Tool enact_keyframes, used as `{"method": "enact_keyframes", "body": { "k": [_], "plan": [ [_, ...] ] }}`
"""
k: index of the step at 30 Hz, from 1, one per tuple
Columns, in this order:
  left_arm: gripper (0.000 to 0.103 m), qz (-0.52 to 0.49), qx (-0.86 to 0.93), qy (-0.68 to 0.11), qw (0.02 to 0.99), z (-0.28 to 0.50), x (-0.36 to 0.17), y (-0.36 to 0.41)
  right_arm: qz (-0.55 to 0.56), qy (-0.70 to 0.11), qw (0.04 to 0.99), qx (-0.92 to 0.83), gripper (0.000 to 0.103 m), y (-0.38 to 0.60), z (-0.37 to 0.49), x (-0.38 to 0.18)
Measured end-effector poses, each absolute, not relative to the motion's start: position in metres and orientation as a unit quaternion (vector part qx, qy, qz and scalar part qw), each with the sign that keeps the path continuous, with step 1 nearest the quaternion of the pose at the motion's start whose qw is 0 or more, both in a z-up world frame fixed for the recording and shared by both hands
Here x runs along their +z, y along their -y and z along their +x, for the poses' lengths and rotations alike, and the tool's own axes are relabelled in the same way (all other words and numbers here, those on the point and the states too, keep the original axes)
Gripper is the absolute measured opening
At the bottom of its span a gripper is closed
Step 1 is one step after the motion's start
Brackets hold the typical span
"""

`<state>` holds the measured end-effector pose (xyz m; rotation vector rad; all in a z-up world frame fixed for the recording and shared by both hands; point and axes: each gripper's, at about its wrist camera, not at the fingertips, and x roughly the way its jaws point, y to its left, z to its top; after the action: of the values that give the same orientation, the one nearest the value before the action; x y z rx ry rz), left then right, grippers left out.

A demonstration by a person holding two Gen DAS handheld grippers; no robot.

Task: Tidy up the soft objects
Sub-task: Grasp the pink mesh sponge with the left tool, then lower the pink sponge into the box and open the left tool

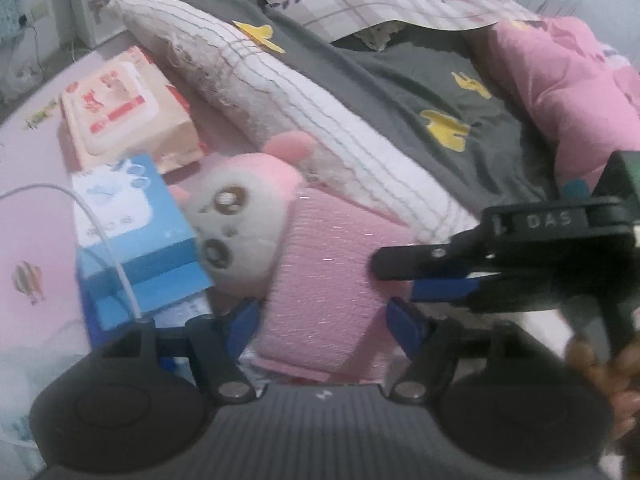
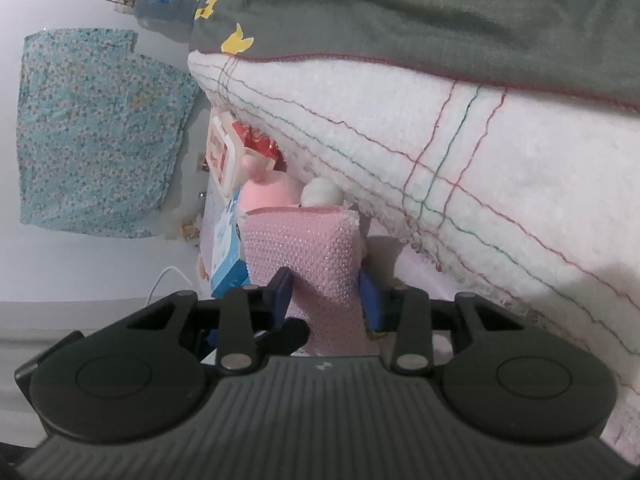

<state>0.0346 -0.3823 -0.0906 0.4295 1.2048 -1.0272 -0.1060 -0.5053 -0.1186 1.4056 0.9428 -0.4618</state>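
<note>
Two grippers converge on one pink, sparkly knitted cloth (image 1: 320, 292) lying on the pink bedsheet (image 1: 36, 216), just in front of a white-and-pink plush toy (image 1: 240, 208) and beside a blue tissue box (image 1: 136, 232). The right gripper (image 2: 326, 294) has its blue pads pressed against the cloth's near edge, pinching it into a ridge, probably so the limp fabric can be lifted. The left gripper (image 1: 322, 320) straddles the other end with jaws spread and pads not clearly pressing, seemingly ready to take a second corner for folding. A white stitched towel (image 2: 480, 184) lies close alongside.
</note>
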Motion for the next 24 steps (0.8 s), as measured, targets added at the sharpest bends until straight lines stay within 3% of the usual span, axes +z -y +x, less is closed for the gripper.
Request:
{"method": "enact_keyframes", "body": {
  "k": [13, 24],
  "plan": [
    [0.072, 0.121, -0.456, -0.538, 0.698, 0.019, -0.042, 0.344, 0.589, -0.407, 0.672, -0.19, 0.033, 0.49, -0.112, -0.062],
    [0.072, 0.071, -0.338, -0.495, 0.797, 0.072, 0.046, 0.174, 0.563, -0.398, 0.722, -0.06, 0.032, 0.384, 0.01, -0.013]
  ]
}}
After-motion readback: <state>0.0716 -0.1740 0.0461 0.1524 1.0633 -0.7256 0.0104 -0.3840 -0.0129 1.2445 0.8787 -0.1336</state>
